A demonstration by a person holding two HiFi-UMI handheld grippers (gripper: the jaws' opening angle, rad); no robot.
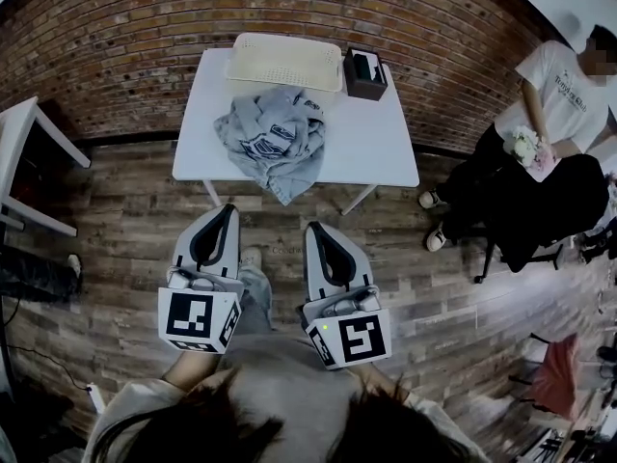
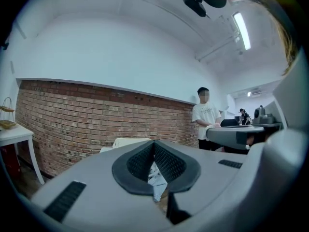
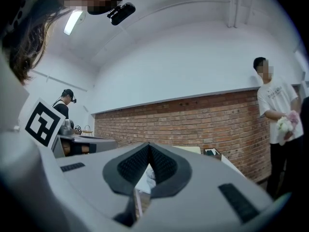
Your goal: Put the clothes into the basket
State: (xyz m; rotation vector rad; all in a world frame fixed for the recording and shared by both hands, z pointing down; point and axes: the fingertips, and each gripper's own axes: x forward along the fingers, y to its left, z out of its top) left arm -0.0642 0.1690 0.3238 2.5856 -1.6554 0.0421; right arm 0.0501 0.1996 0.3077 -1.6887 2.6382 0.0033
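Both tools are held low and close to the body, well short of the white table. The left gripper is clenched with its ribbed pads pressed together and nothing between them, and the right gripper is clenched and empty in the same way. The grey sweatshirt lies crumpled in the middle of the table, with one corner drooping over the near edge. The cream perforated basket sits just behind it, against the brick wall, and a small black box stands just beside the basket on the right. The task looks barely begun, so the step in hand is the reach for the garment. To do it well, spread both sets of jaws before arriving, not over the cloth, and come in from above. Each gripper should bite a thick bunched fold, one on the left half and one on the right, since a single thin layer would probably slip. The fabric looks soft and heavy, so lift it high enough that the hanging corner clears the table edge and the basket rim, then carry it straight back. Keep the right side away from the black box, and let go only once most of the cloth is inside the basket
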